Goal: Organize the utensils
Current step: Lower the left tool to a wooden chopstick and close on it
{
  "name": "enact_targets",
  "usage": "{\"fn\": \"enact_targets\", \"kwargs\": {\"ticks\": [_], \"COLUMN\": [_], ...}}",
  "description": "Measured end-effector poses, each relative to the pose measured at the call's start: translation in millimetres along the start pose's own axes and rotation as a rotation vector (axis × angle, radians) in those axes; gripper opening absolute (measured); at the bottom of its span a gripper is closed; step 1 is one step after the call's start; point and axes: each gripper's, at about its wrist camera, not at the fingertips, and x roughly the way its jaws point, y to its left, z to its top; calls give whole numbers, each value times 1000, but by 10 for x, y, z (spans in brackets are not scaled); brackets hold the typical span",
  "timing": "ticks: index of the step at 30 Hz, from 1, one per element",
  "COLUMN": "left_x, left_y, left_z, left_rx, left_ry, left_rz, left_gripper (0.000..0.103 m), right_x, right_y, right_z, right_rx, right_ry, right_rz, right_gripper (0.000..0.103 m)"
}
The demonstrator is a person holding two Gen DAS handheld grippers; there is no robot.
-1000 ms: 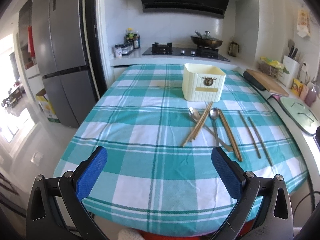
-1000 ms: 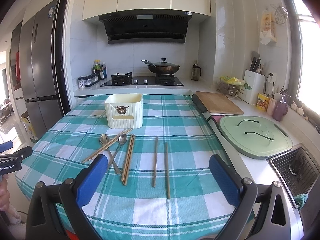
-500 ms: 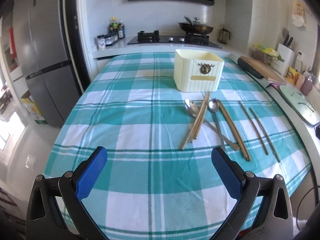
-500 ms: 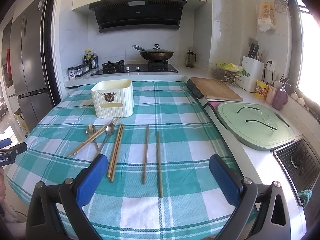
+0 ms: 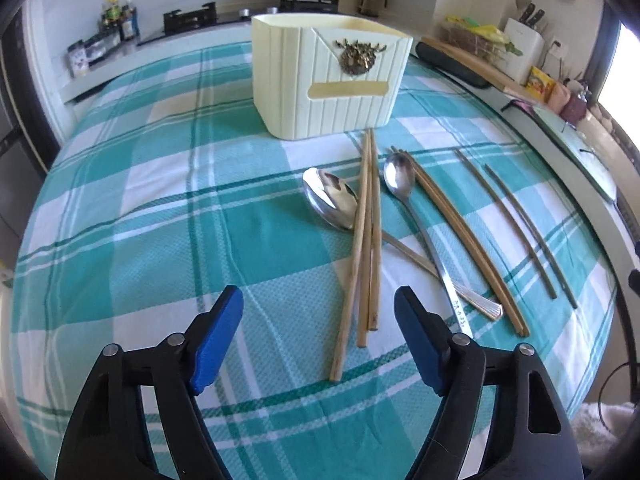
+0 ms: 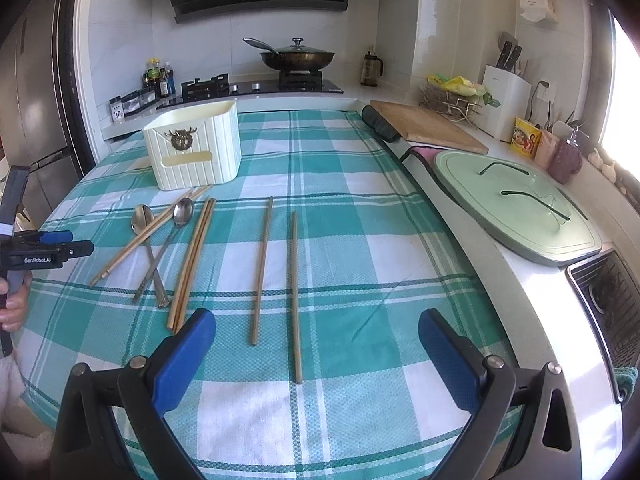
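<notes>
While its inside is hidden, a ribbed cream holder stands on the checked tablecloth. Before it lie wooden chopsticks and two shiny metal spoons. Left gripper jaws have just been closing, nothing between them; right gripper gapes wide, empty.

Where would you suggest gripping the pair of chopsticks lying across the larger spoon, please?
Probably at the near ends of the chopstick pair, coming down from above. There the sticks lie alone on the tablecloth, while farther up they cross the large spoon. The left gripper, its jaws just narrowed with nothing between them, sits close beside those ends.
</notes>
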Motion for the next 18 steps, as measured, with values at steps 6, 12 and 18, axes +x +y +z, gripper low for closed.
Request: {"fn": "enact_targets", "kwargs": {"ticks": [6,12,18], "left_x": [358,379,361], "left_y": [17,-35,-173], "left_z": [62,73,30], "left_rx": [20,69,126], "left_ry": [94,99,87], "left_rz": [-25,31,76], "left_gripper": [46,27,5], "right_x": [165,279,387], "right_y": [-8,1,19], "right_z": [20,40,58], "right_rx": [0,6,1], "right_ry": [32,52,65], "right_rz": [-2,1,2], "right_gripper": [103,103,103]}}
